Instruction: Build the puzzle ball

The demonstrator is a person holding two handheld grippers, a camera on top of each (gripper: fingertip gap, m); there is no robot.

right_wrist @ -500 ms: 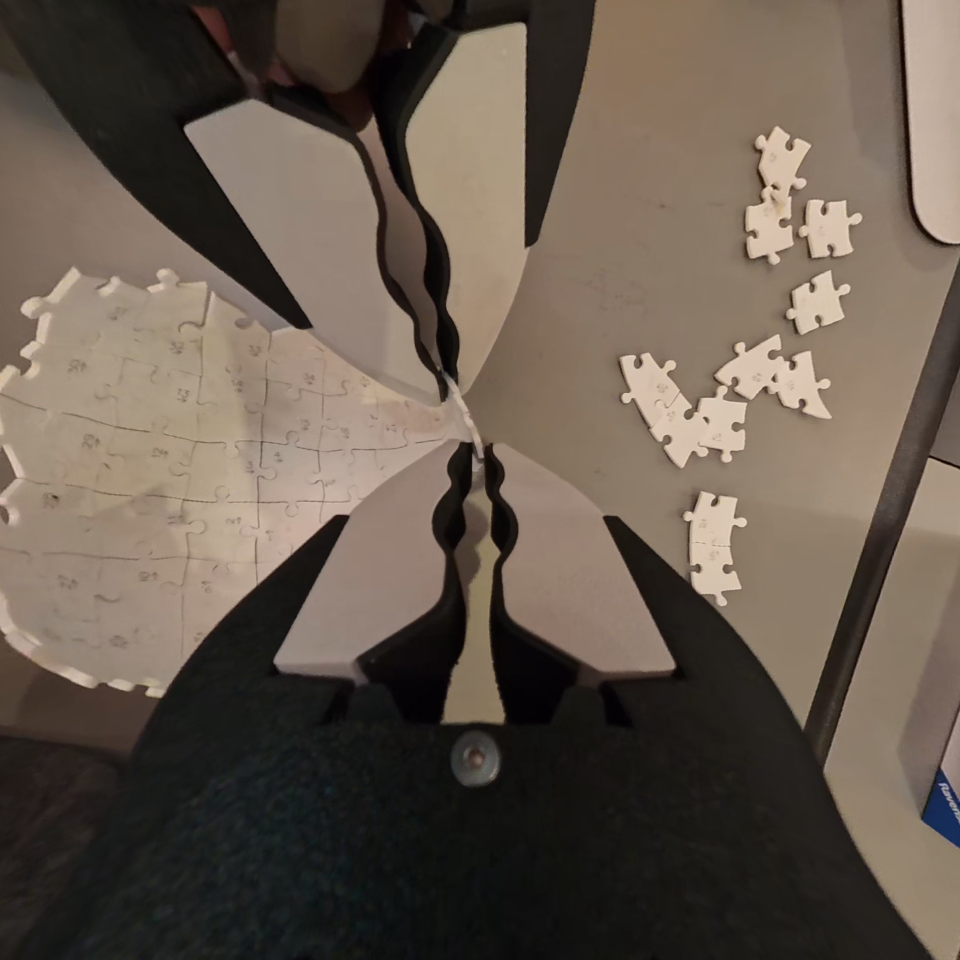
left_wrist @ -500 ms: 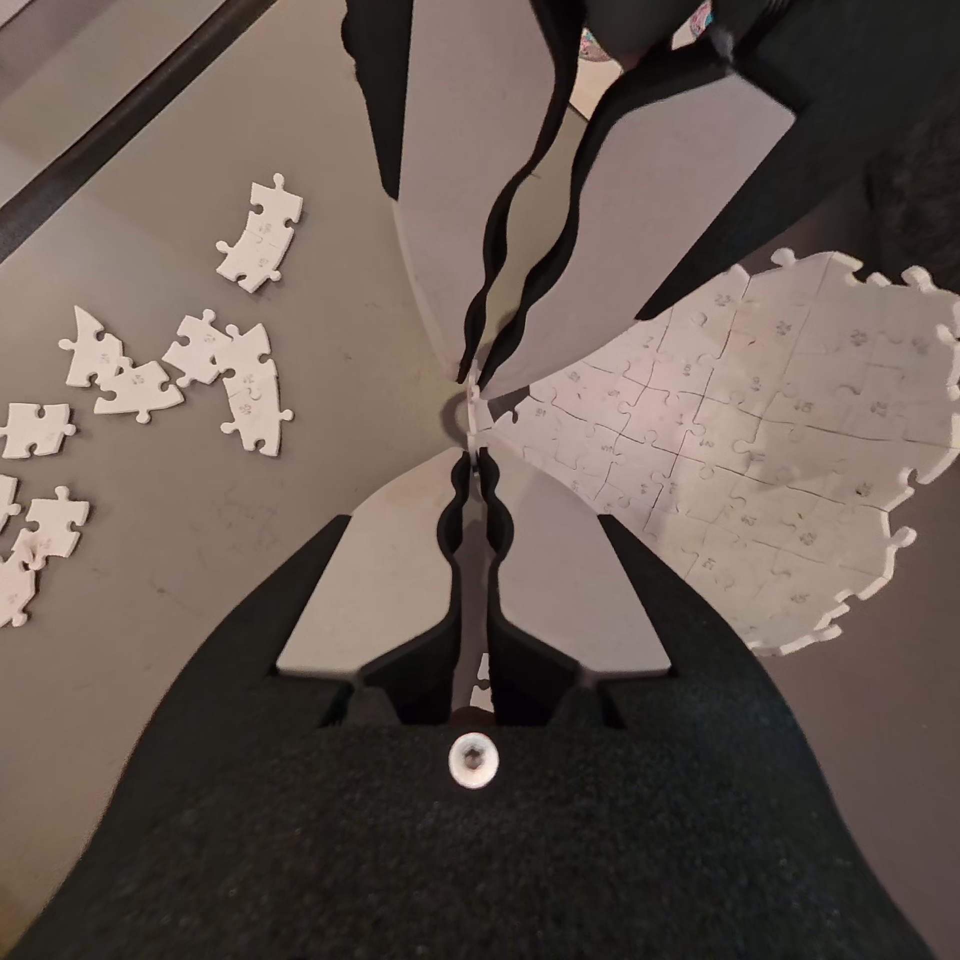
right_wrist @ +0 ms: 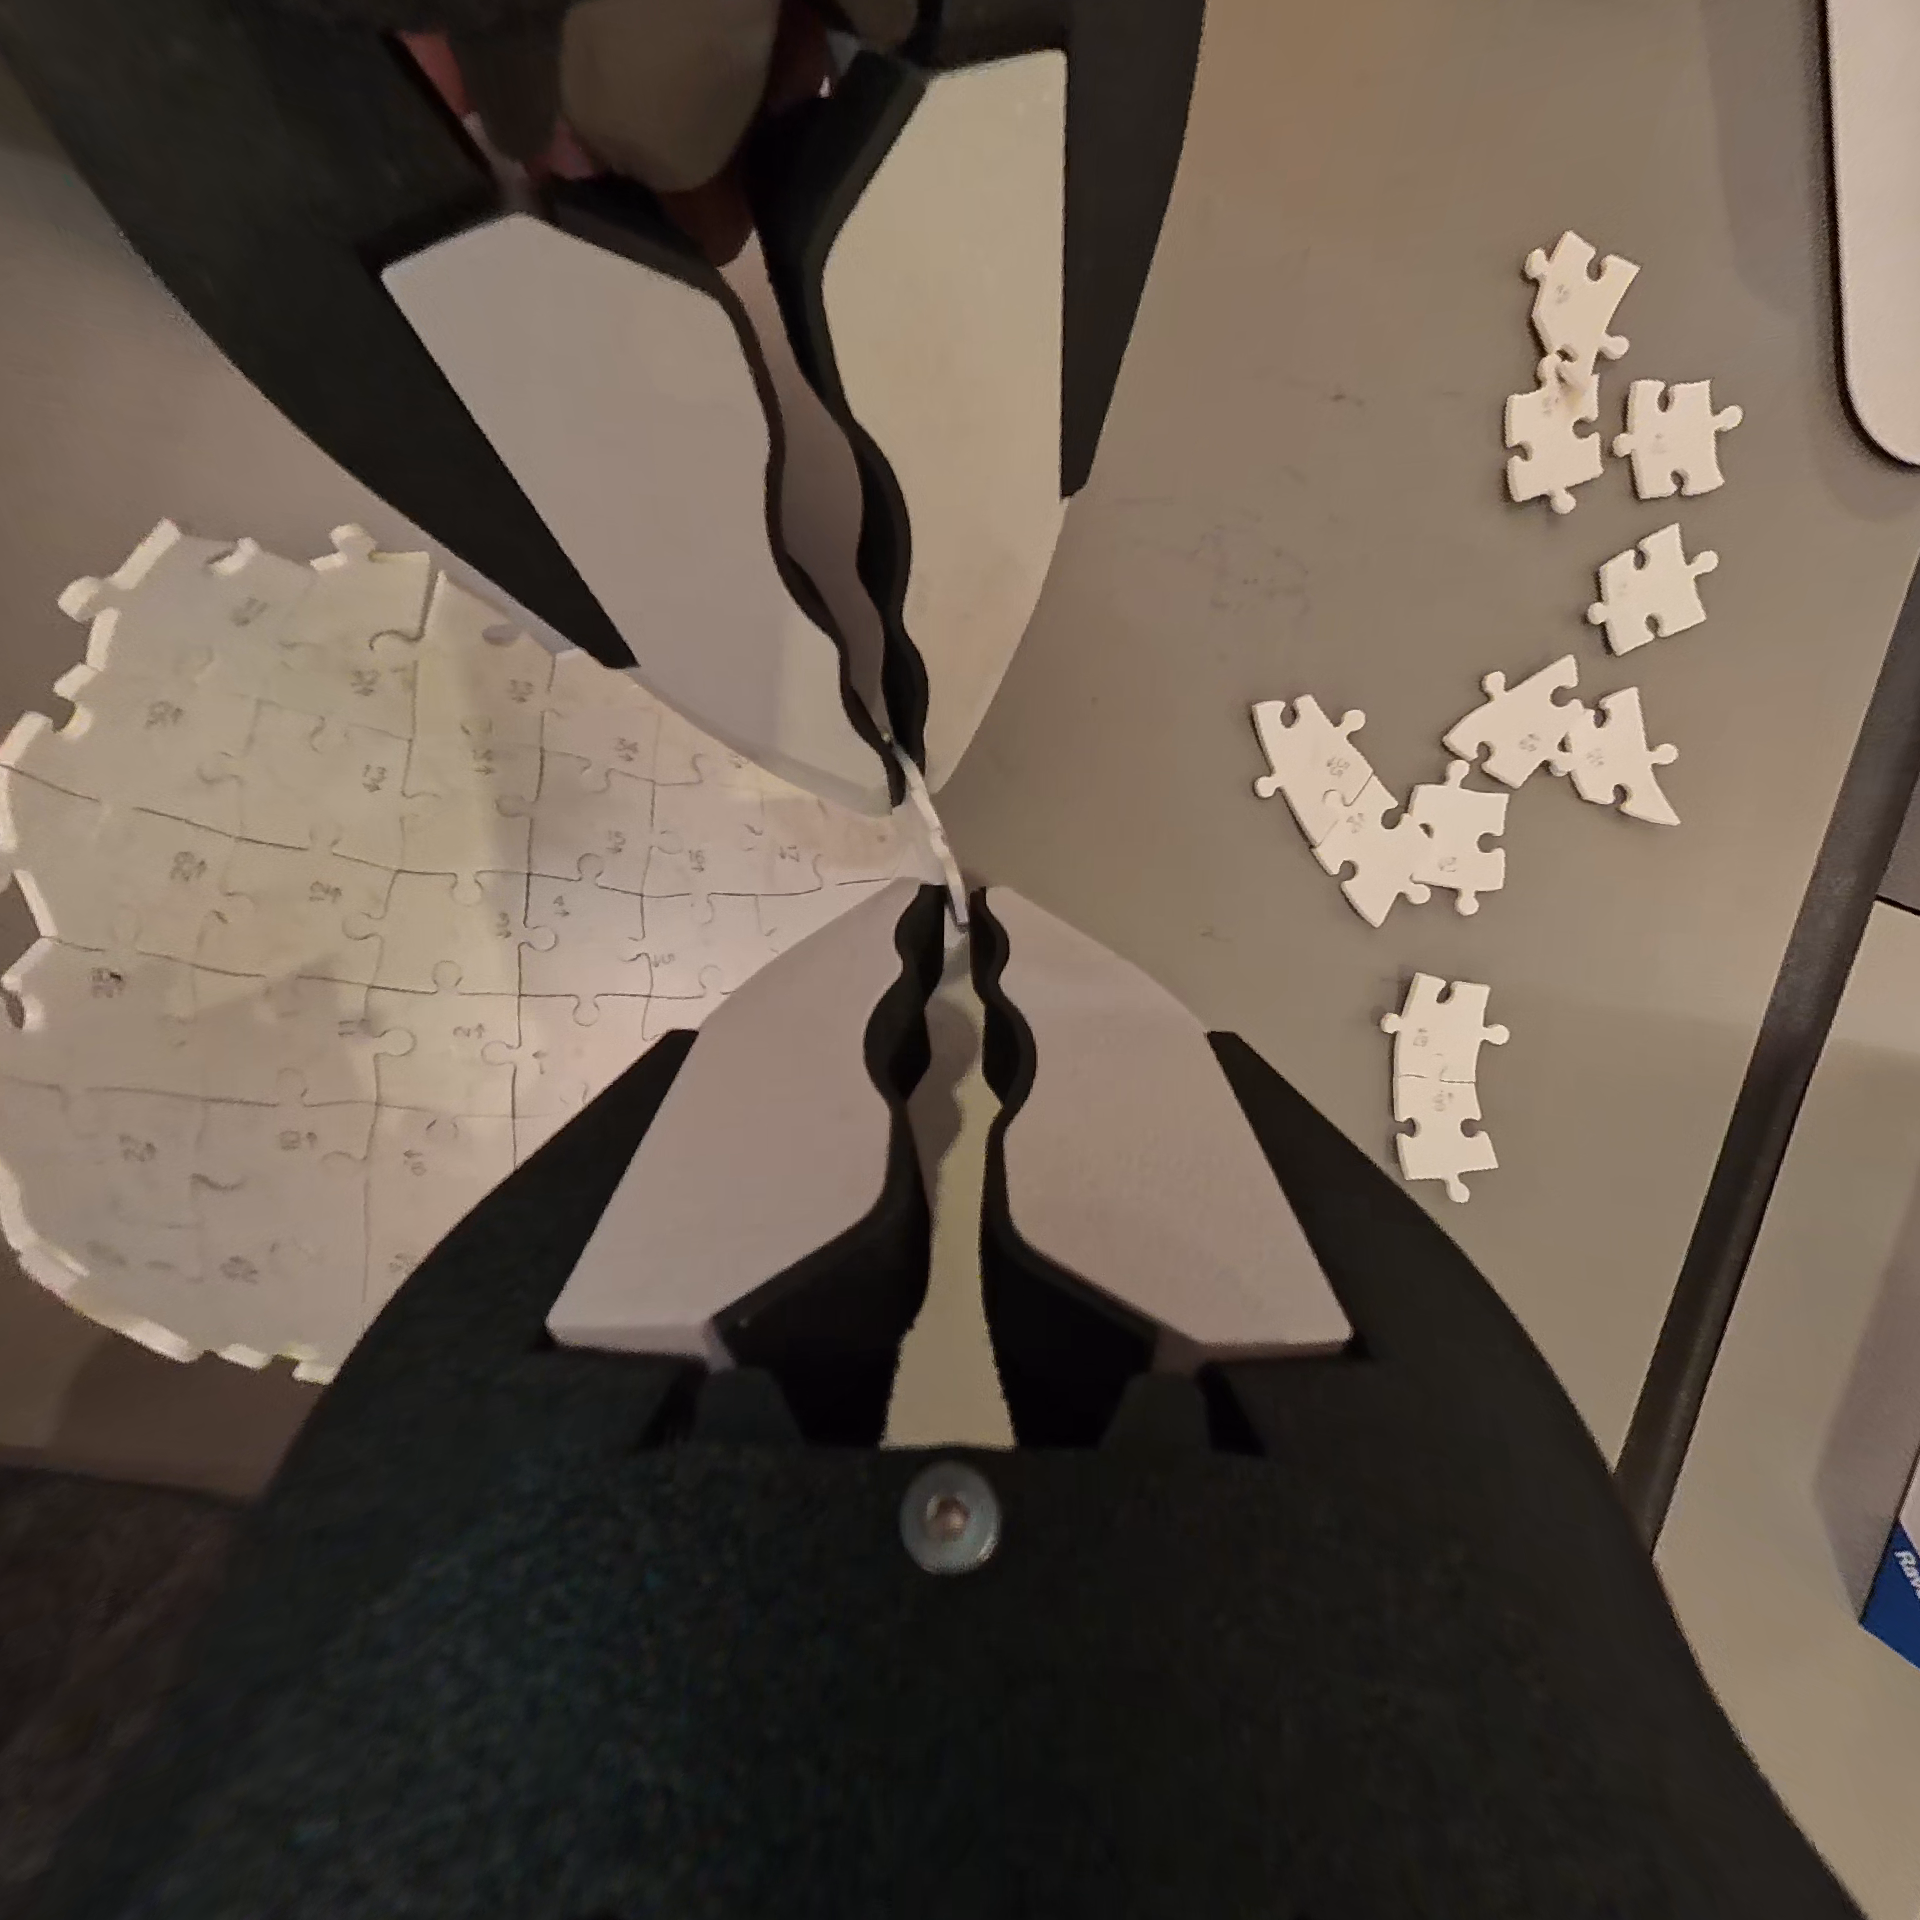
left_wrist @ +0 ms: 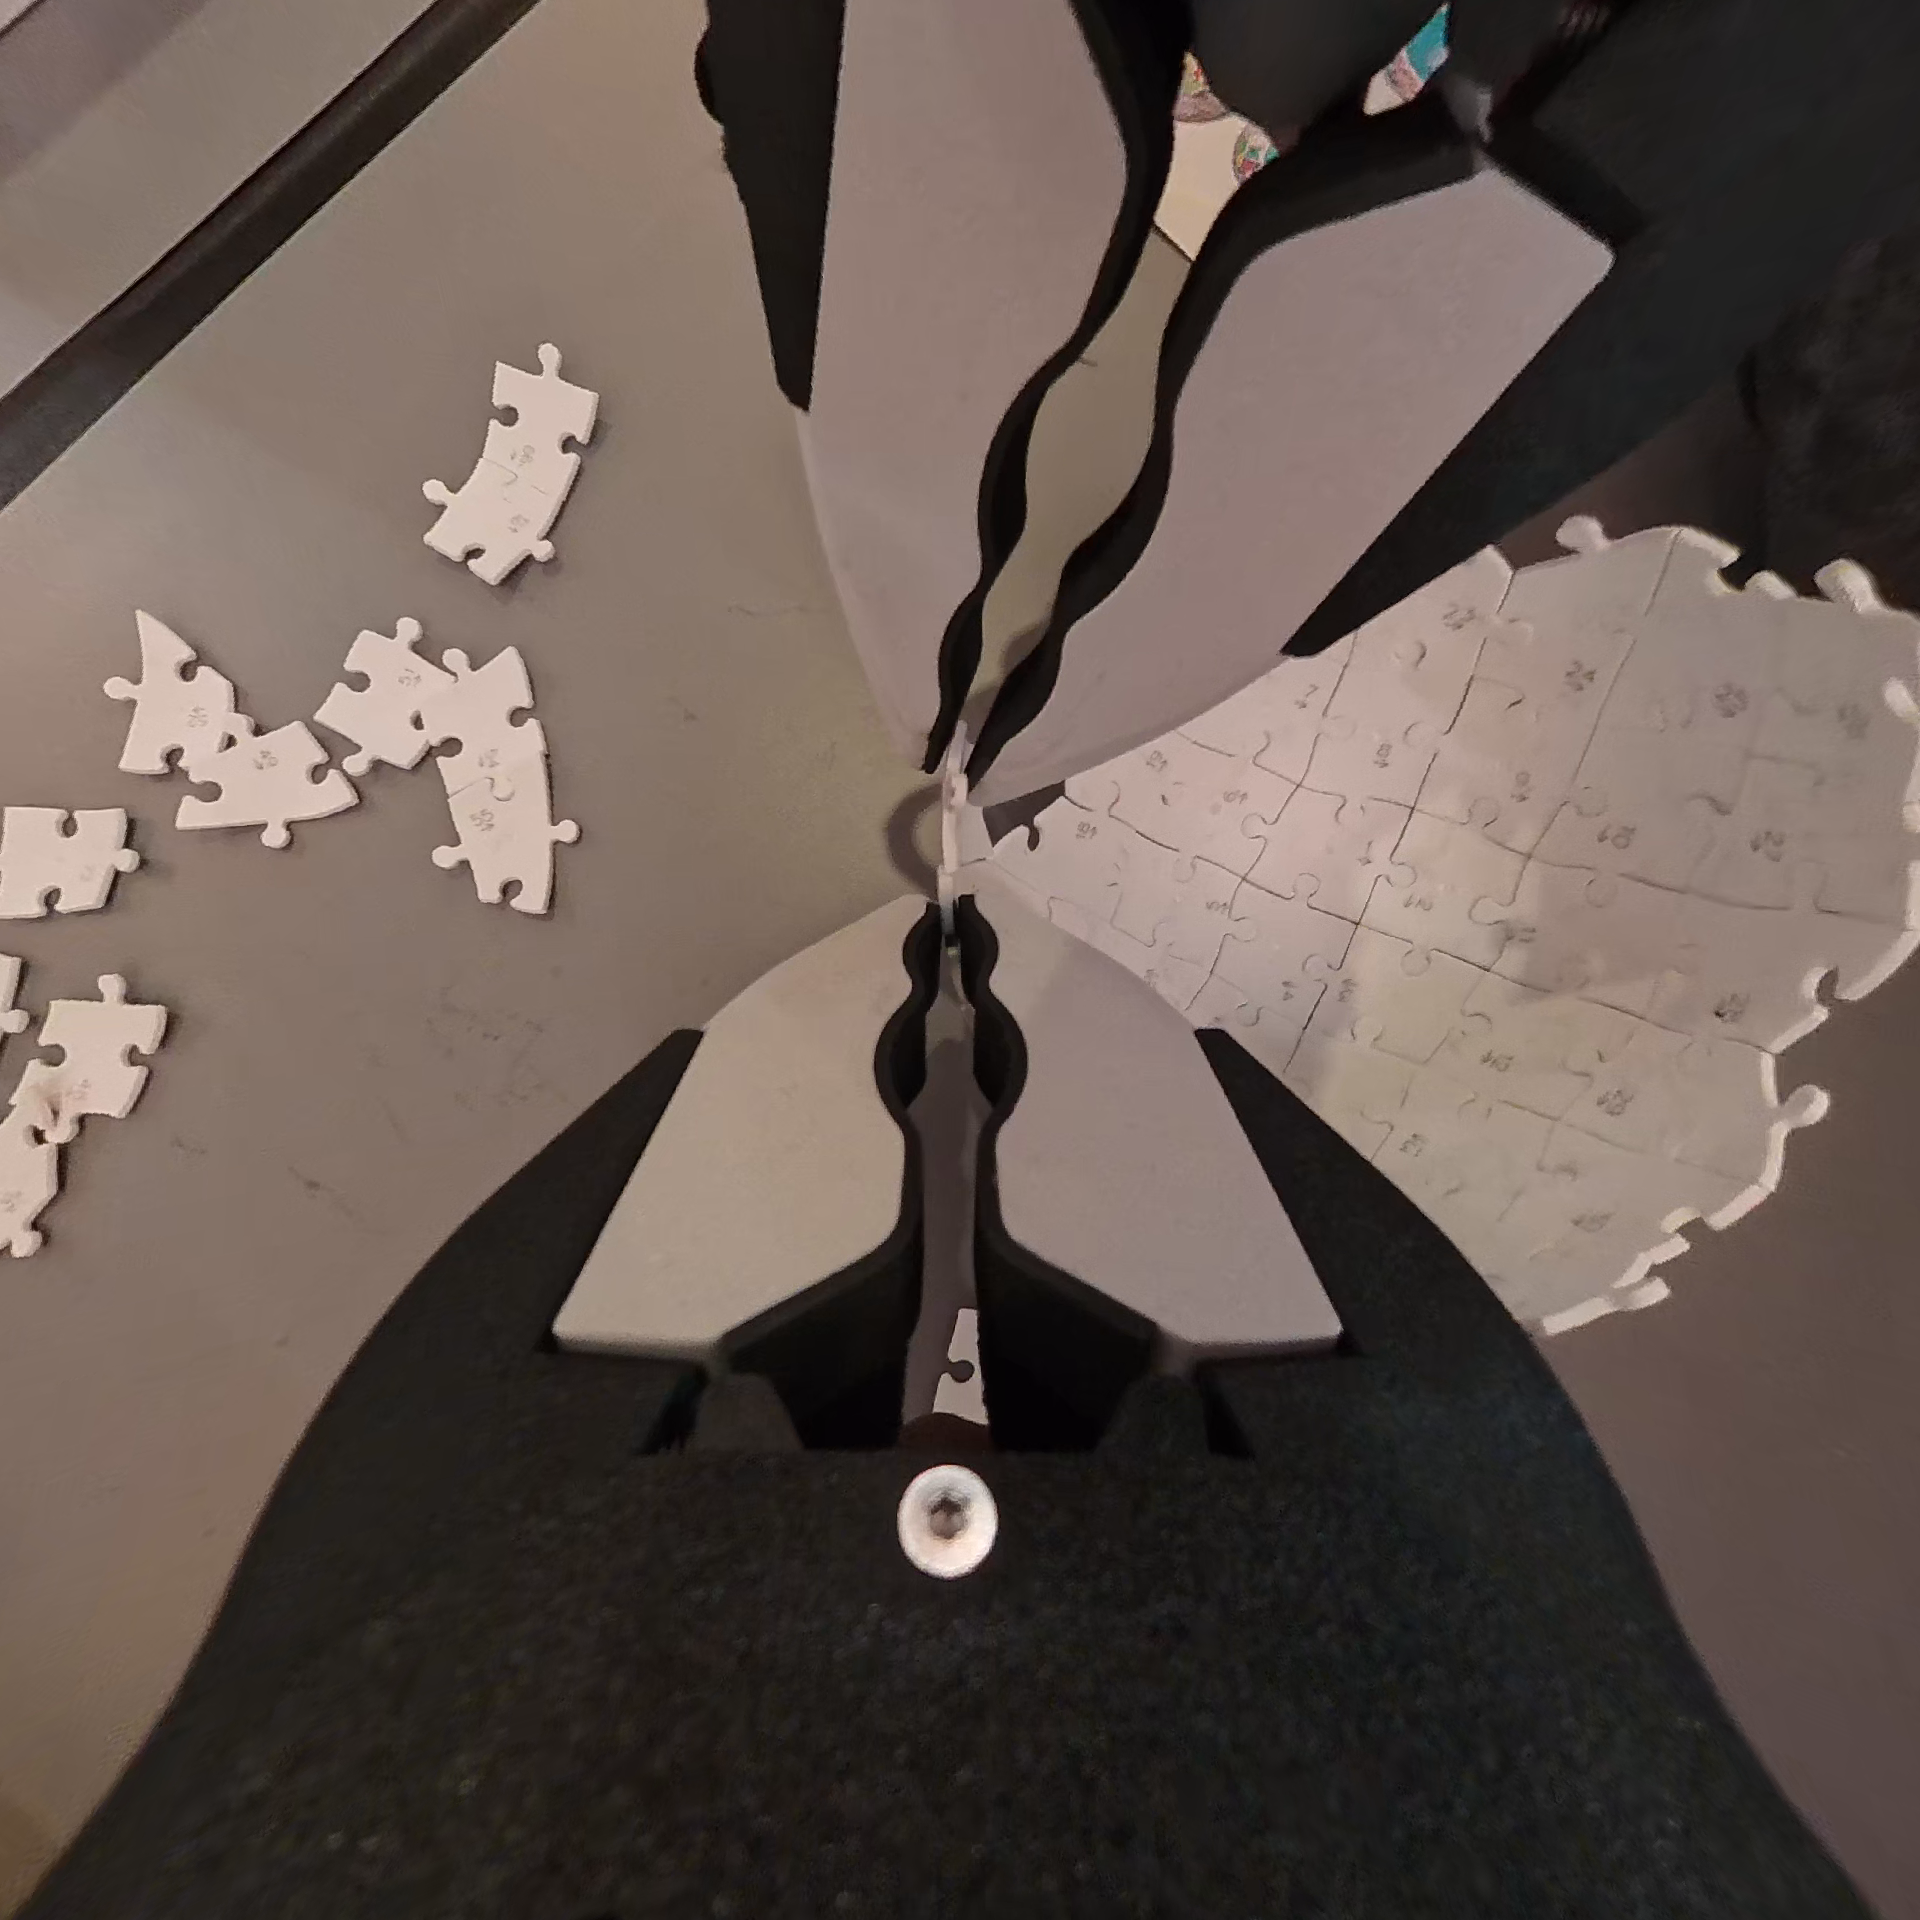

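The half-built puzzle ball is a curved white shell of joined pieces (left_wrist: 1507, 935), seen from its inner side, at the right of the left wrist view and the left of the right wrist view (right_wrist: 312, 914). My left gripper (left_wrist: 951, 920) comes from below and is shut on the shell's thin rim. My right gripper (right_wrist: 951, 909) is shut on the same rim. The two grippers meet tip to tip: the right one shows from above in the left wrist view (left_wrist: 951, 758), the left one from above in the right wrist view (right_wrist: 904, 774). The pinched rim shows edge-on.
Several loose white pieces lie on the grey table (left_wrist: 727, 260), some joined in pairs (left_wrist: 509, 468) (left_wrist: 488, 779) (right_wrist: 1449, 1091) (right_wrist: 1382, 821). A dark strip (right_wrist: 1766, 935) runs along the table's edge. A white object (right_wrist: 1881, 208) and a blue box (right_wrist: 1896, 1600) lie beyond it. Less than 4 cm separates the two grippers' tips.
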